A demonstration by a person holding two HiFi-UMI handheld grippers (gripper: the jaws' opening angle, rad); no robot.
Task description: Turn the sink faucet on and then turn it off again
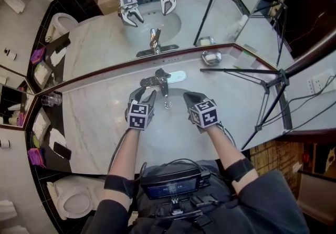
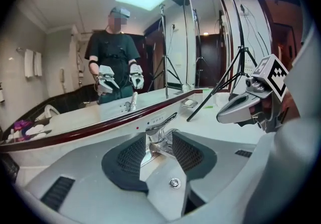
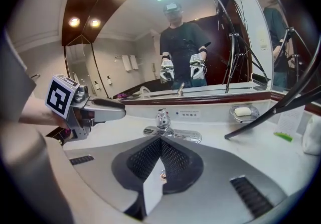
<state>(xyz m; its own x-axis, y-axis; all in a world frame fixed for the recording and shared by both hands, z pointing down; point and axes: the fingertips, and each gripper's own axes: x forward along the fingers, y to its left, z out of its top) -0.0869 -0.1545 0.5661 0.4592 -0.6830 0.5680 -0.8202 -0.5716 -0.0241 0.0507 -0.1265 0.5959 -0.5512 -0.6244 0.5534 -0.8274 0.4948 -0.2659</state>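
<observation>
Left gripper (image 2: 159, 141), jaws parted, straddles the faucet (image 2: 161, 124) handle.

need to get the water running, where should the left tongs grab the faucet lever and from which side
I'd take the slim lever atop the faucet, pinching its two sides. Come in from the front with the left tongs: it stands clear above the spout, facing their open gap.

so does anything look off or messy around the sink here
Nothing looks spilled, broken or askew. The one unusual thing is a black tripod to the right of the sink, with one leg stretched across the counter toward the soap dish. The faucet looks intact.
</observation>
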